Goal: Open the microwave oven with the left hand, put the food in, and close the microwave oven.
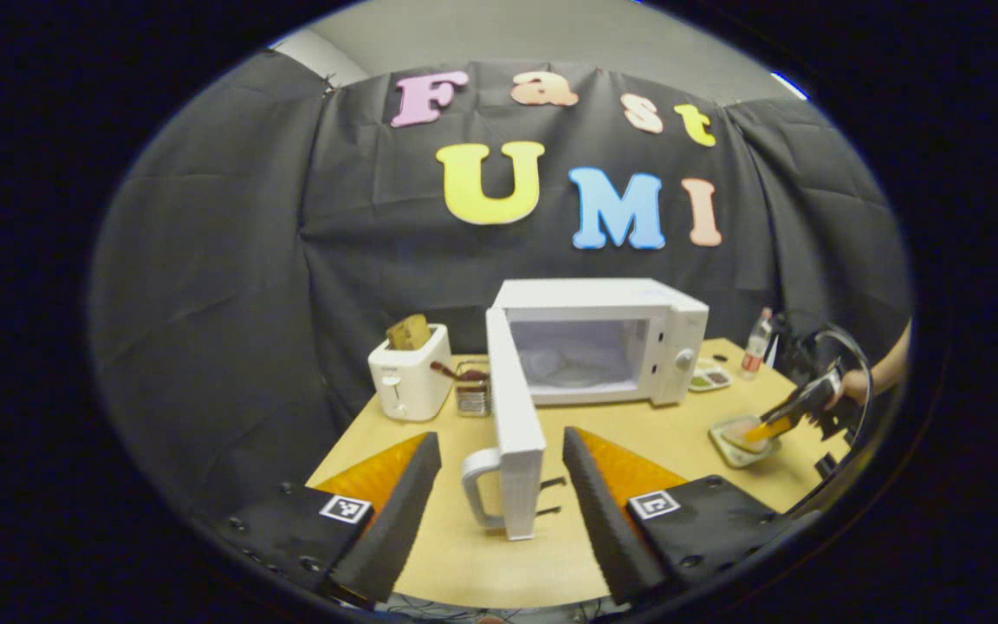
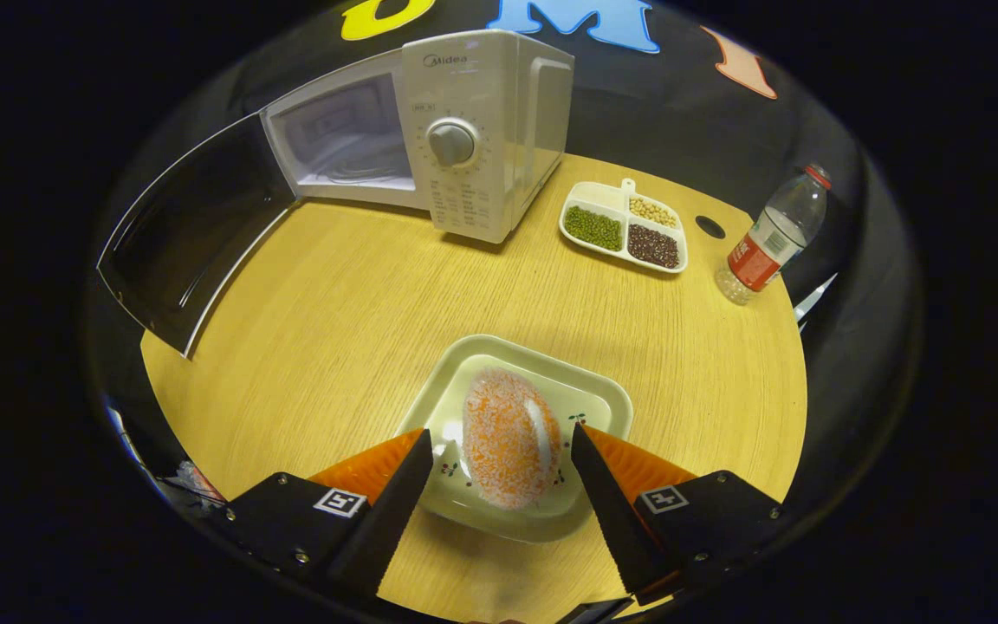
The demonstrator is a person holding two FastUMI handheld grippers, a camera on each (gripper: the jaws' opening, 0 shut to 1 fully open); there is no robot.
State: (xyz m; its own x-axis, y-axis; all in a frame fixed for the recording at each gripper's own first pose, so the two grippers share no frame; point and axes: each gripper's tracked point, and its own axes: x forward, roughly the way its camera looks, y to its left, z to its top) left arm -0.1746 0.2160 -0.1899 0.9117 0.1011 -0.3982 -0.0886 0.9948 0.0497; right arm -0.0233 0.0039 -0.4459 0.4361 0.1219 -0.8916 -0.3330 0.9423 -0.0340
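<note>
Looking along the left gripper (image 1: 502, 451), its fingers are spread wide, one on either side of the microwave door (image 1: 512, 416), gripping nothing. The door stands swung out toward the camera at frame centre, its handle (image 1: 480, 485) low in the frame between the fingers; can't tell if anything touches it. The microwave (image 1: 603, 338) sits centre frame on the worktop (image 1: 638, 425), cavity open and bare inside. A toaster (image 1: 410, 377) with bread poking out stands left of it, with a small jar (image 1: 473, 394) between toaster and door.

In the right gripper view, the right gripper (image 2: 499, 451) is open too, fingers either side of the food (image 2: 509, 438), an orange crumbed lump lying on a pale square plate (image 2: 586, 394) at lower centre. They look close to it, but I can't tell if they touch. The microwave is at the upper left here, a divided tray of beans (image 2: 625, 227) beside it to the right and a water bottle (image 2: 772, 238) at the far right edge.
</note>
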